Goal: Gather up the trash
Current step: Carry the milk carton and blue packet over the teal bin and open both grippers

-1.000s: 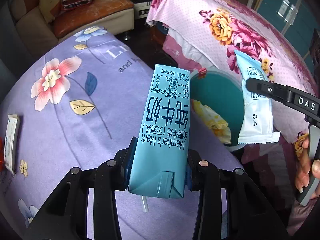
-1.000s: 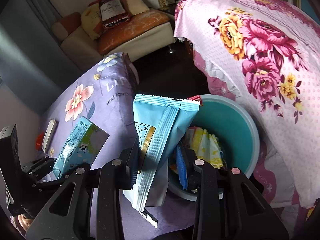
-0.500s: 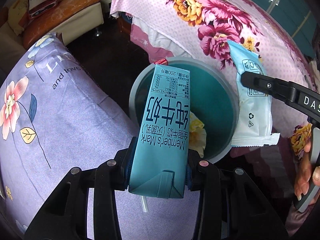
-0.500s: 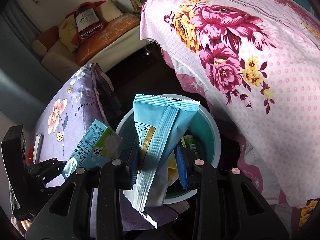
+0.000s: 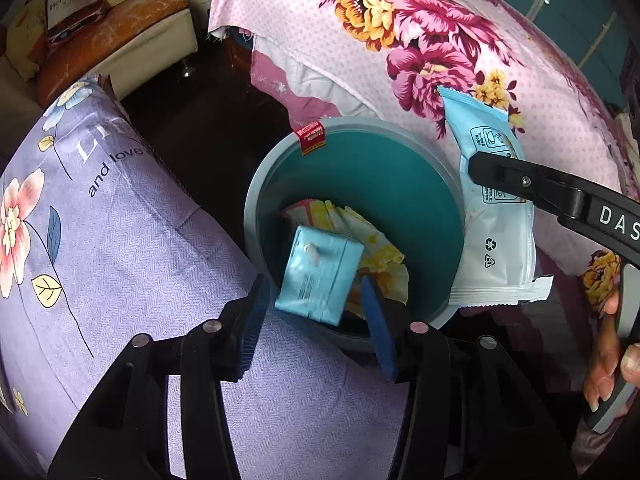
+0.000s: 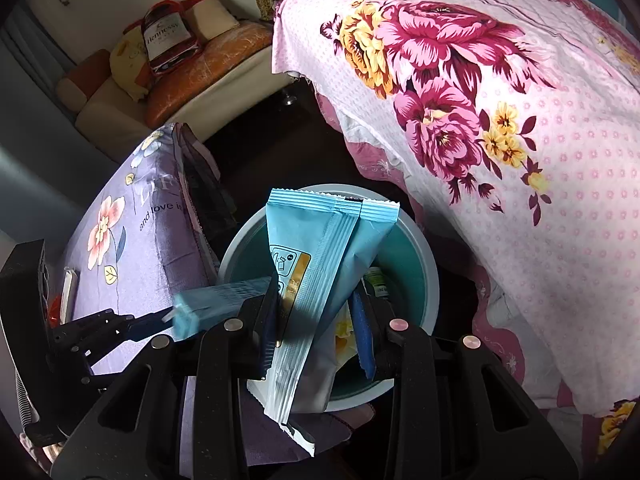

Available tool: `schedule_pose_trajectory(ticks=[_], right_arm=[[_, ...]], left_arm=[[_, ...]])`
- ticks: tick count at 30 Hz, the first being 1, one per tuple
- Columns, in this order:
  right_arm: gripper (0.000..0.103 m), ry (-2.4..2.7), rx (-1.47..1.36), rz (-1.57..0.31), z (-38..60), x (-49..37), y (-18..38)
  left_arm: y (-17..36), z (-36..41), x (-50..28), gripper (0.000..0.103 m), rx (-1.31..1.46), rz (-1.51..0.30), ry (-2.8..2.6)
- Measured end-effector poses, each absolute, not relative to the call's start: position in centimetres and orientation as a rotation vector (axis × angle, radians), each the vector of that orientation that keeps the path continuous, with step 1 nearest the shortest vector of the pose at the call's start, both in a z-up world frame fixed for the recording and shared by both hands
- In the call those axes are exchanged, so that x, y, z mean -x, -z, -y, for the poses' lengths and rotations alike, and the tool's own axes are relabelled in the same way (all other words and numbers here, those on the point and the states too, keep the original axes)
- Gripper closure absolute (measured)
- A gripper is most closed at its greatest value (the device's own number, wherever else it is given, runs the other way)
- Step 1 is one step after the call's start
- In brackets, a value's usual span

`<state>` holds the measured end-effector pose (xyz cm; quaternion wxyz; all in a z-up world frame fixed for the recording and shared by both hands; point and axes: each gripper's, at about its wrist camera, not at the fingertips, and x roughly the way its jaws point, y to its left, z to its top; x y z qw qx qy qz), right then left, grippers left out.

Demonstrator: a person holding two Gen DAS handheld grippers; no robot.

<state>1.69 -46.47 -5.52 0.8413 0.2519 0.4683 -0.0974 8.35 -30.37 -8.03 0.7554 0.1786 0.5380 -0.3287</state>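
Observation:
A teal trash bin (image 5: 400,184) stands on the floor between the purple-covered table and the pink bedspread. My left gripper (image 5: 316,312) is open over the bin's near rim. The blue milk carton (image 5: 316,276) is loose between its fingers, blurred, dropping into the bin onto yellow wrappers (image 5: 372,240). It shows as a blue blur in the right wrist view (image 6: 216,304). My right gripper (image 6: 316,320) is shut on a light blue snack packet (image 6: 320,276) and holds it above the bin (image 6: 424,280). The packet also shows in the left wrist view (image 5: 492,216).
The purple floral cloth (image 5: 100,248) covers the table on the left, with a small white packet (image 6: 68,292) and a red item on it. The pink floral bedspread (image 5: 420,40) lies right of the bin. A sofa with cushions (image 5: 100,36) stands behind.
My left gripper opened and let go of the milk carton, which is falling into the bin. Both grippers moved further over the bin. The right gripper still holds the packet.

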Motion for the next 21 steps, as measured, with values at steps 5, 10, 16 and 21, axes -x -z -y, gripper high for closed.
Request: schedule_pose_trajectory(ticks=[5, 10, 16, 21], right_arm=[[0.072, 0.207, -0.526, -0.993, 46.3, -1.9, 5.4], [0.072, 0.204, -0.515, -1.0, 45.7, -2.4, 5.2], [0.072, 0.199, -0.503, -1.016, 44.9, -2.9, 5.3], [0.07, 0.209, -0.501, -1.022, 44.5, -3.2, 5.3]], left_arm=[[7.1, 29.8, -8.2, 0.016, -0.381, -1.135, 0.705], [6.4, 28.7, -8.6, 0.012, -0.358, -1.133, 0.687], [6.0, 27.0, -9.1, 0.011, -0.313, -1.147, 0.669], [5.6, 25.5, -9.3, 0.01, -0.273, -1.152, 0.658]])
